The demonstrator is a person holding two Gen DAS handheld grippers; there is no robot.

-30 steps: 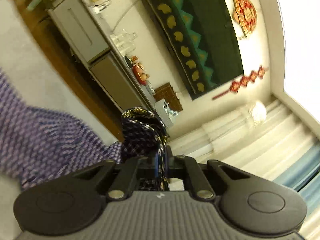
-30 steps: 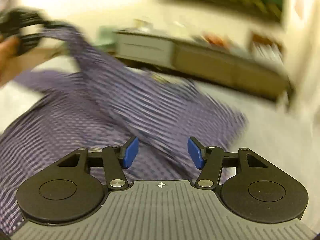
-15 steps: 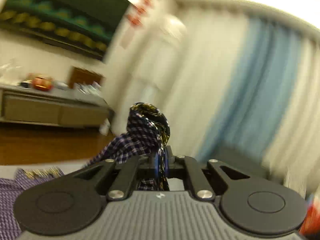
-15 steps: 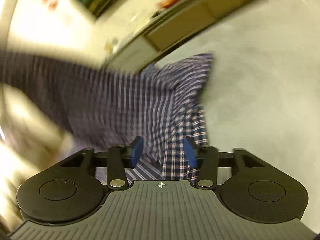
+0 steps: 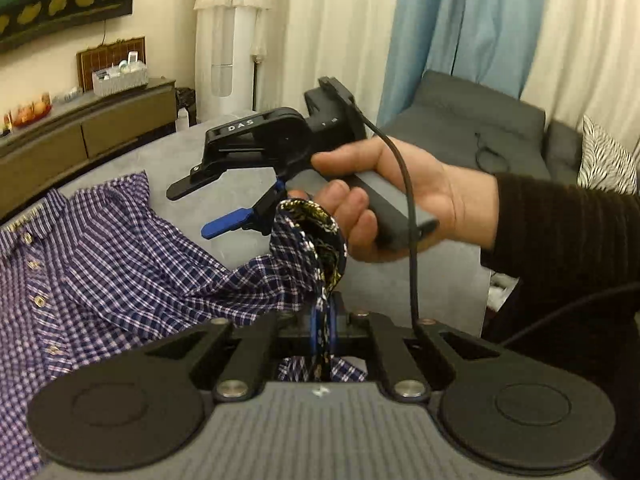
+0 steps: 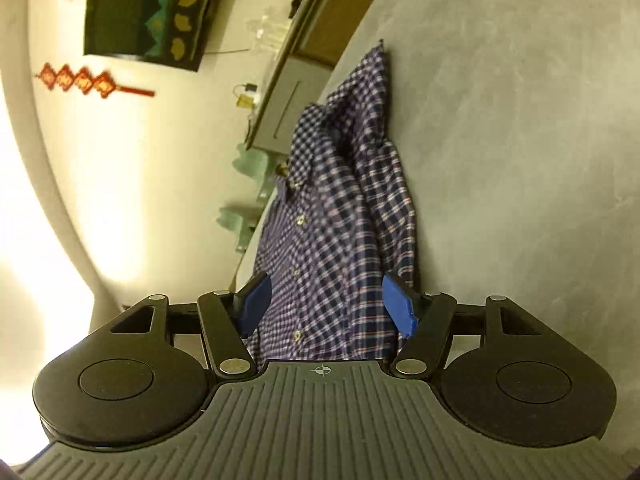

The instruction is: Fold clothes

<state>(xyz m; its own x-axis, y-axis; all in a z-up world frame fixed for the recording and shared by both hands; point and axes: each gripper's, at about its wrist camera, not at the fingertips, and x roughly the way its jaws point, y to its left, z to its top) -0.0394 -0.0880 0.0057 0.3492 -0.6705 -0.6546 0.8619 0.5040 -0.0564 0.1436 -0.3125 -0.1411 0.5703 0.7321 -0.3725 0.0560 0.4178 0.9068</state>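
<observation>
1. L gripper (image 5: 320, 320): jaws together, clamped on a bunched fold of the checked shirt (image 5: 120, 264), fabric standing up w/ patterned lining showing.
2. R gripper (image 6: 326, 304): jaws apart & opening; shirt lies beyond, in the gap, pads not pressing it.
3. Shirt spread on grey table (image 6: 520, 160), button placket up, collar at far end.
4. In L view, R hand (image 5: 384, 200) grips R gripper's handle just beside the raised fold.

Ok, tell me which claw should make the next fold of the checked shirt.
Left. The left claw is already shut on a bunched part of the shirt, so it can carry that part over. The right claw grips nothing; its jaws are opening, with the shirt lying past them on the grey table.
</observation>
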